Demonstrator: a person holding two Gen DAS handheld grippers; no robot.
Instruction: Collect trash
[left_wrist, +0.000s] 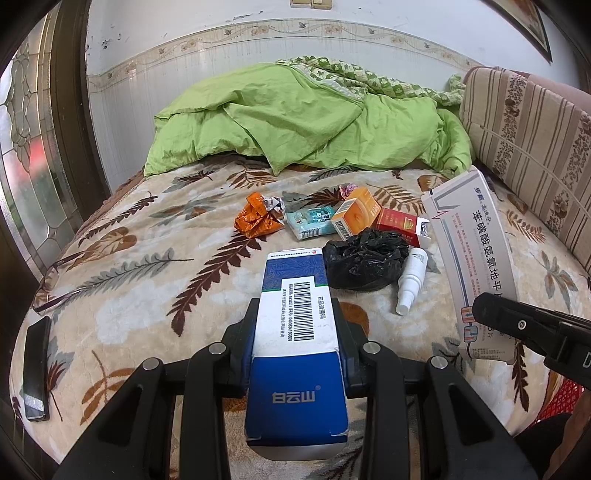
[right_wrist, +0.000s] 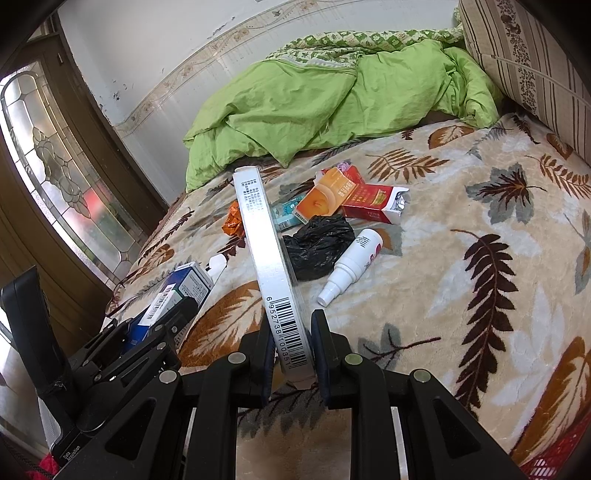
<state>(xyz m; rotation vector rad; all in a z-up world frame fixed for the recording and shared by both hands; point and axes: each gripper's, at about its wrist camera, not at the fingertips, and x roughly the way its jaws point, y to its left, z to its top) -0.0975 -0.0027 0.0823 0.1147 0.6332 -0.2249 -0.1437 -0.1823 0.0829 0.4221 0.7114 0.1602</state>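
Leaf-patterned bed (left_wrist: 155, 295) under scattered trash (left_wrist: 364, 258)

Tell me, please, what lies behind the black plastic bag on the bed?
Behind the black plastic bag lie an orange box and a red cigarette pack, with a blue tissue pack beside them. Whatever is under or inside the crumpled bag is covered.

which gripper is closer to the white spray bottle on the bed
Right, narrowly. The right gripper sits just short of the white spray bottle; the left gripper is beside it, past the black bag.

Left gripper (left_wrist: 297, 325), right gripper (right_wrist: 290, 341) — matte black plastic, silver rivets, blue-padded jaws.
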